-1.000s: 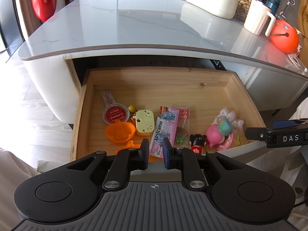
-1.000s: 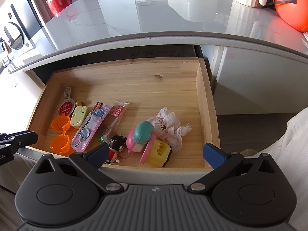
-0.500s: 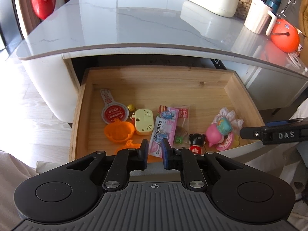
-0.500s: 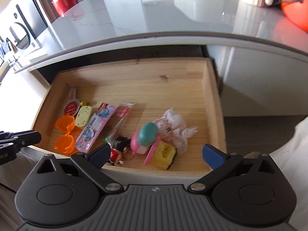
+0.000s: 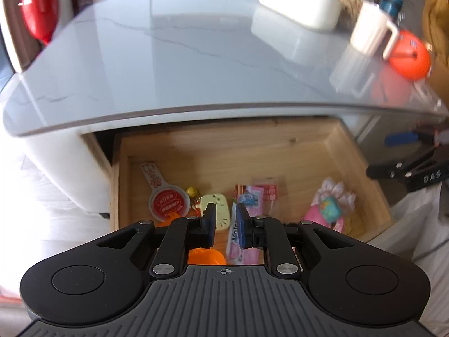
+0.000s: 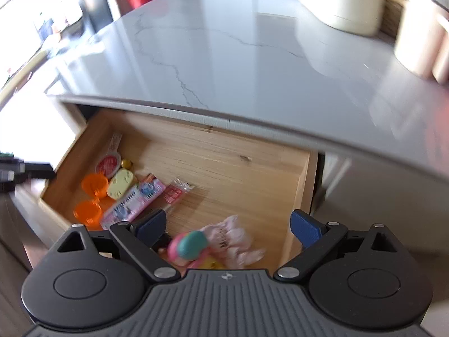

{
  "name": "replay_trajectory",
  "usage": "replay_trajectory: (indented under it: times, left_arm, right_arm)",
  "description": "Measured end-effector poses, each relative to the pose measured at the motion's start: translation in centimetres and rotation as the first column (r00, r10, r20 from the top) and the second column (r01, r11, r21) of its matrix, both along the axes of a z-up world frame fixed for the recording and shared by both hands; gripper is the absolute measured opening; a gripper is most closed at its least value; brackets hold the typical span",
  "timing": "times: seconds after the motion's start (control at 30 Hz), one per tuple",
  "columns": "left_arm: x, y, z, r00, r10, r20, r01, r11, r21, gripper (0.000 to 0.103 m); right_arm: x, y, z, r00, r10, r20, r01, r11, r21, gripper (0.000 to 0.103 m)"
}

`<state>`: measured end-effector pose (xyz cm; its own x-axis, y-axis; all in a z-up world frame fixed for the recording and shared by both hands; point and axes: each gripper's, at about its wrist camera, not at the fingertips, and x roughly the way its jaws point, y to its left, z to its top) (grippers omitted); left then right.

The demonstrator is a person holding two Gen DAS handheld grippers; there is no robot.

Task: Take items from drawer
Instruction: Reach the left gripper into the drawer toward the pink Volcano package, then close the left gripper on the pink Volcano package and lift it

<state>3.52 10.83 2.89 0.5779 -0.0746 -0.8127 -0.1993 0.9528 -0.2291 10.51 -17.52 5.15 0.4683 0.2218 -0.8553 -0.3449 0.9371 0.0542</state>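
Note:
The wooden drawer (image 5: pixel 280 146) stands pulled out under the marble top. It holds a red round-lidded packet (image 5: pixel 167 203), a pale yellow case (image 5: pixel 217 206), a pink "Volcano" pack (image 5: pixel 248 199), orange cups (image 5: pixel 206 255) and a pink-and-teal toy (image 5: pixel 327 210) on a crumpled pink wrapper (image 5: pixel 335 189). My left gripper (image 5: pixel 226 224) hovers over the drawer's front left, shut to a narrow gap with nothing in it. My right gripper (image 6: pixel 228 224) is open wide above the pink-and-teal toy (image 6: pixel 189 245) and wrapper (image 6: pixel 235 238), touching neither. The orange cups (image 6: pixel 92 185) and the yellow case (image 6: pixel 120 184) lie to its left.
The marble countertop (image 5: pixel 196 56) overhangs the drawer's back. On it stand a white box (image 5: pixel 300 8), a cream mug (image 5: pixel 370 33) and an orange round object (image 5: pixel 407 59). A red object (image 5: pixel 39 16) sits far left. The drawer's right wall (image 6: pixel 299 196) is close to my right finger.
Both grippers have moved forward over the drawer, and the views are motion-blurred. The right one has turned and closed in on the pink-and-teal toy. Neither jaw opening has changed.

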Motion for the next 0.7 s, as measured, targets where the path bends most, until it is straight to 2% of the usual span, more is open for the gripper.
replay_trajectory:
  times: [0.1, 0.2, 0.3, 0.33, 0.4, 0.5, 0.7]
  left_arm:
    - [2.5, -0.1, -1.0, 0.996, -0.05, -0.076, 0.051, 0.998, 0.021, 0.017]
    - [5.0, -0.9, -2.4, 0.98, -0.142, -0.143, 0.149, 0.988, 0.038, 0.017]
    - [7.4, -2.6, -3.8, 0.933, -0.297, -0.201, 0.308, 0.951, 0.025, 0.018]
    - [8.0, -3.0, -4.5, 0.919, -0.324, -0.226, 0.338, 0.941, 0.024, 0.019]
    - [9.1, -3.8, -5.8, 0.898, -0.338, -0.283, 0.362, 0.932, 0.035, 0.019]
    - [9.8, -4.5, -7.5, 0.865, -0.351, -0.359, 0.39, 0.92, 0.041, 0.019]
    - [9.9, -4.8, -8.7, 0.849, -0.333, -0.411, 0.383, 0.922, 0.045, 0.019]
  right_arm:
    - [1.4, -0.4, -0.6, 0.999, 0.044, -0.002, -0.044, 0.999, -0.018, 0.096]
    - [2.2, -1.8, -1.7, 1.0, 0.021, -0.018, -0.02, 0.999, 0.033, 0.096]
    - [2.3, -2.6, -2.2, 0.999, -0.006, -0.038, 0.008, 0.999, 0.043, 0.094]
    - [2.3, -2.8, -2.1, 0.999, -0.008, -0.037, 0.01, 0.998, 0.057, 0.094]
    - [2.5, -3.0, -2.0, 0.999, -0.01, -0.04, 0.014, 0.997, 0.08, 0.094]
    - [2.6, -2.9, -2.2, 0.999, -0.019, -0.042, 0.022, 0.998, 0.059, 0.094]
    - [3.0, -2.8, -2.9, 0.997, -0.031, -0.075, 0.033, 0.999, 0.026, 0.094]
